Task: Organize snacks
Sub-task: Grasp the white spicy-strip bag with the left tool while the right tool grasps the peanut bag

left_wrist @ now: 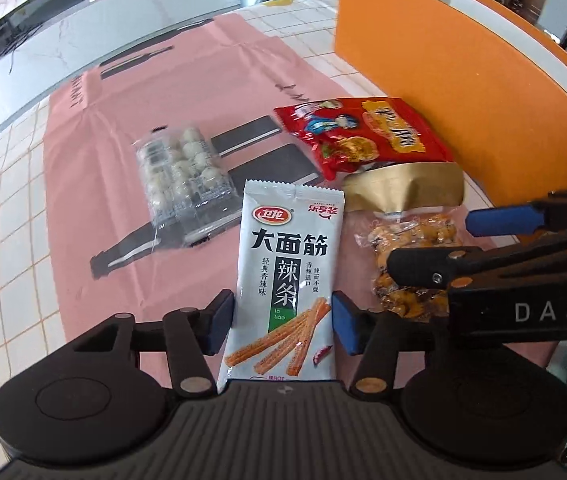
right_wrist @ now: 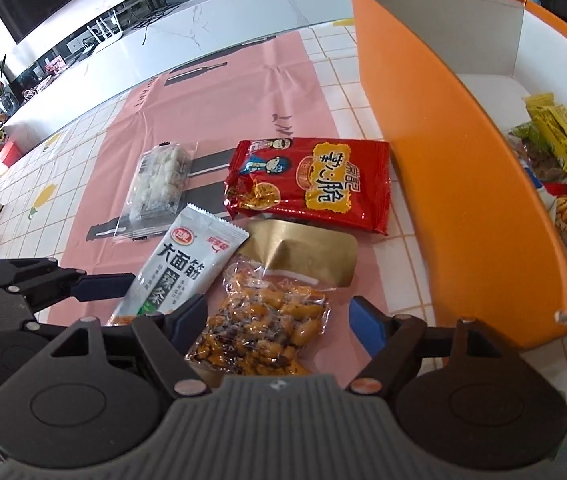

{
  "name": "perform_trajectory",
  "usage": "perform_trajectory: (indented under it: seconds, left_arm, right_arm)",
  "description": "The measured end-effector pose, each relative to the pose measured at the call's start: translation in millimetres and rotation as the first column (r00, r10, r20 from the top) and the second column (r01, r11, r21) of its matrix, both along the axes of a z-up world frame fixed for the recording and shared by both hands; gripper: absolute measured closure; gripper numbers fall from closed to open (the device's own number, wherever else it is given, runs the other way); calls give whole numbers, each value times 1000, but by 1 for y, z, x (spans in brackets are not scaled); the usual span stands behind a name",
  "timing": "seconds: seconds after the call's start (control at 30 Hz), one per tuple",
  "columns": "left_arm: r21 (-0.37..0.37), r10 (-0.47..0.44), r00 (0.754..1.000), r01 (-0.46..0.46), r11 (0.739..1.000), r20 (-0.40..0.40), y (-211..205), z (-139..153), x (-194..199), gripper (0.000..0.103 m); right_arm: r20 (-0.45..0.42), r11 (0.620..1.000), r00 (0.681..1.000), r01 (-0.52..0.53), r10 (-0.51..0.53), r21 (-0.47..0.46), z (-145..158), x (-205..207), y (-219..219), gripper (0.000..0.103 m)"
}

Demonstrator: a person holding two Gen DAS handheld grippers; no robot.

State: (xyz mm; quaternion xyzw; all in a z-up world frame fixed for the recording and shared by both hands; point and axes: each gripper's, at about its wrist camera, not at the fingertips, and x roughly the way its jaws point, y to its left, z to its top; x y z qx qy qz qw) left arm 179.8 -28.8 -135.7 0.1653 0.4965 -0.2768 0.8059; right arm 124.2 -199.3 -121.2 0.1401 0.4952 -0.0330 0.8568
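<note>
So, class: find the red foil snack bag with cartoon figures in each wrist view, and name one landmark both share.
Left wrist: red foil snack bag, upper centre-right, against the orange box.
Right wrist: the bag sits centre, left of the box.
Shared landmark: tall orange cardboard box.

Both grippers' fingers point(left_wrist: 221, 322) point(right_wrist: 367, 330) spread apart

Four packets on a mat point(right_wrist: 219, 92) spread over the table point(right_wrist: 343, 96); spicy-strip packet point(left_wrist: 283, 280) nearest, nut bag point(right_wrist: 259, 328) just to its right. Behind them, ball packet point(left_wrist: 183, 168) left, crisp bag point(right_wrist: 311, 184) right; box point(right_wrist: 443, 152) at far right, more snacks point(right_wrist: 563, 184) inside.
</note>
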Motion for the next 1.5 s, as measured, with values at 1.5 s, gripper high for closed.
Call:
perform_trajectory:
  seconds: [1.5]
  left_arm:
    - [-70, 222, 974, -225, 972, -45, 24, 46, -25, 48]
  right_arm:
    - [30, 995, 995, -96, 96, -6, 7, -14, 6, 46]
